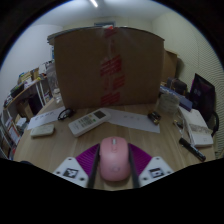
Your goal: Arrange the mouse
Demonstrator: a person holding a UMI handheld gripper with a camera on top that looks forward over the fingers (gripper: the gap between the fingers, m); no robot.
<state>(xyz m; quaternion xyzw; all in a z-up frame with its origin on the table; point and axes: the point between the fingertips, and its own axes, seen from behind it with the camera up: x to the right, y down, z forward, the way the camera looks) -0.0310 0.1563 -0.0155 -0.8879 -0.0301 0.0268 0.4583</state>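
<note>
The pink mouse [115, 160] sits between the 2 fingers of the gripper [113, 168], with its long axis running straight ahead along the fingers, away from the camera. Its narrower rounded end points forward toward the far side of the wooden table [120, 132]; a thin seam runs down its middle along that same axis. The magenta pads [140, 160] flank the mouse on both sides and look to be touching its flanks, so the gripper appears closed on the mouse, holding it just above or at the near edge of the table; whether the mouse rests on the wood cannot be told.

Beyond the fingers, a large cardboard box [105, 68] stands upright at the far side of the table, its broad face toward the camera, with red printing [110, 72] on it. What is inside it cannot be seen.

Ahead and to the left lies a white remote control [87, 122], set diagonally. Further left is a flat white device [43, 124]. To the right a small dark object [154, 118] lies on a sheet of paper [130, 118], and at the right end of the table sits a stack of books [197, 128] with a black pen [191, 150] beside it. Shelves [22, 98] with clutter stand at the left.
</note>
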